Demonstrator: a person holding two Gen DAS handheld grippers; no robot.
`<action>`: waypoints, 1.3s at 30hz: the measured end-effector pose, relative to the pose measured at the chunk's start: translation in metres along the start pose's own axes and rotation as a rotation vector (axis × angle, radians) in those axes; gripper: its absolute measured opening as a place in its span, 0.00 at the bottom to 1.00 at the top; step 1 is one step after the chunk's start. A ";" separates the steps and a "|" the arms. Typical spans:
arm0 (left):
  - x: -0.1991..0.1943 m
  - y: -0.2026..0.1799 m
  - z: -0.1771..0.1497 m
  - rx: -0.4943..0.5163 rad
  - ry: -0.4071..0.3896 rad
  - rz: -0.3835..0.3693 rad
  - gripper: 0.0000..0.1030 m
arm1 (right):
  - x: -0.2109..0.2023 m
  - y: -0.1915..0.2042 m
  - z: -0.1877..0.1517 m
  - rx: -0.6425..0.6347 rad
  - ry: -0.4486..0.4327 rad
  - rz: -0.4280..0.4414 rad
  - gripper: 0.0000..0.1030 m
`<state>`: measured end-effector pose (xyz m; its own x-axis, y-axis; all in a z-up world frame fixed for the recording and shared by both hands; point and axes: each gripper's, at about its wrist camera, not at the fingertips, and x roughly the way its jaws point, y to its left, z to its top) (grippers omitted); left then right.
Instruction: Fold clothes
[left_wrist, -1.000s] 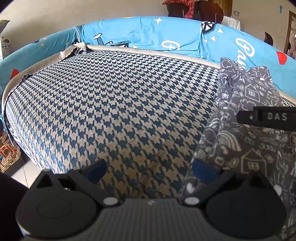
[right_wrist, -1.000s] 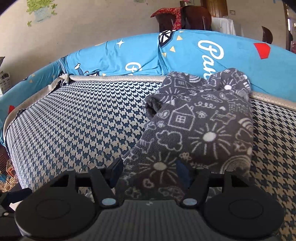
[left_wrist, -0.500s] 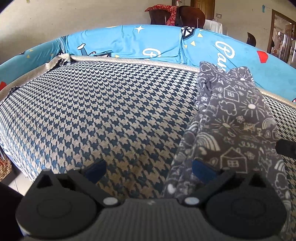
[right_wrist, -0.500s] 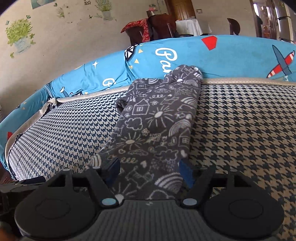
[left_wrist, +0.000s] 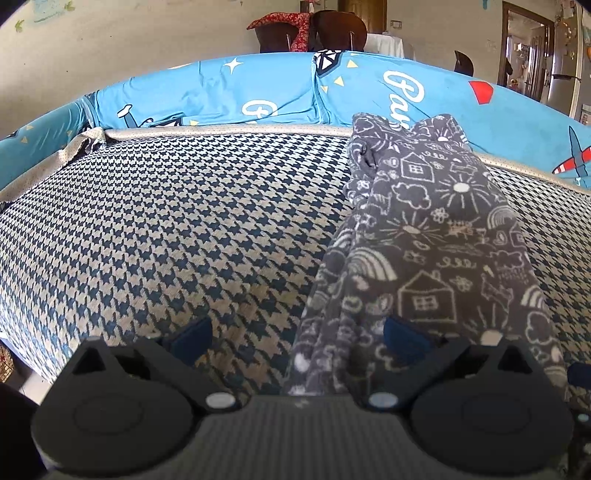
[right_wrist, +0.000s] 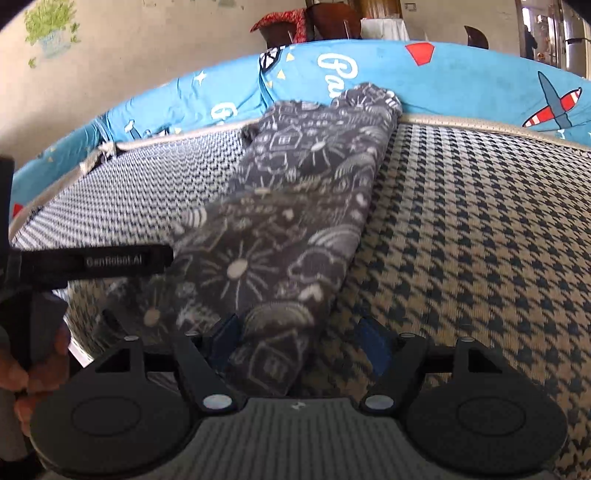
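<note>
Lying lengthwise on houndstooth sofa cover (left_wrist: 166, 221): grey fleece garment (left_wrist: 436, 236), white doodle print of houses, suns, rainbows, clouds.

Left wrist view. Left gripper (left_wrist: 299, 338) open, fingers spread wide, gripping nothing. Blue pad of left finger (left_wrist: 192, 338) over bare houndstooth weave. Blue pad of right finger (left_wrist: 404, 338) over near end of garment. Left edge of garment running forward between the two fingers; bulk of cloth beyond and to the right of right finger. Contact between pads and cloth not determinable. Far end of garment bunched against beige piping, touching blue cartoon-print backrest cover (left_wrist: 258, 92). Beyond backrest: dark wooden chairs (left_wrist: 332, 33) with red cloth draped over.

Right wrist view. Right gripper (right_wrist: 299, 341) open, fingers parted, closed on nothing. Near end of garment (right_wrist: 295, 221) lying between the fingers, close against left finger pad (right_wrist: 225, 338); strip of houndstooth cover (right_wrist: 480, 240) showing between cloth and right finger pad (right_wrist: 373, 341). Garment stretching forward and slightly right from the fingers to backrest (right_wrist: 461, 77). Left of left finger: black lettered bar of other gripper (right_wrist: 92, 260), tip over garment's left edge. Lower left corner: person's hand (right_wrist: 33, 373) holding that tool's handle. View partly motion-blurred.
</note>
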<state>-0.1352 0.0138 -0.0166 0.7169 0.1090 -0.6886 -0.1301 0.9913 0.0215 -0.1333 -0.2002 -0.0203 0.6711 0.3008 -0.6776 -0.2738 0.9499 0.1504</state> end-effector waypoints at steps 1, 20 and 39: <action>0.001 -0.001 -0.002 0.007 0.008 0.001 1.00 | 0.001 0.000 -0.003 0.003 0.005 -0.002 0.71; 0.006 0.008 -0.021 -0.010 0.055 0.017 1.00 | -0.004 0.003 -0.017 0.001 0.009 0.004 0.73; 0.001 0.007 -0.027 0.015 0.051 0.034 1.00 | 0.002 0.004 -0.021 -0.010 0.017 0.030 0.89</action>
<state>-0.1539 0.0192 -0.0361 0.6766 0.1392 -0.7230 -0.1436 0.9881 0.0559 -0.1472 -0.1979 -0.0363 0.6509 0.3272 -0.6851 -0.3005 0.9397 0.1633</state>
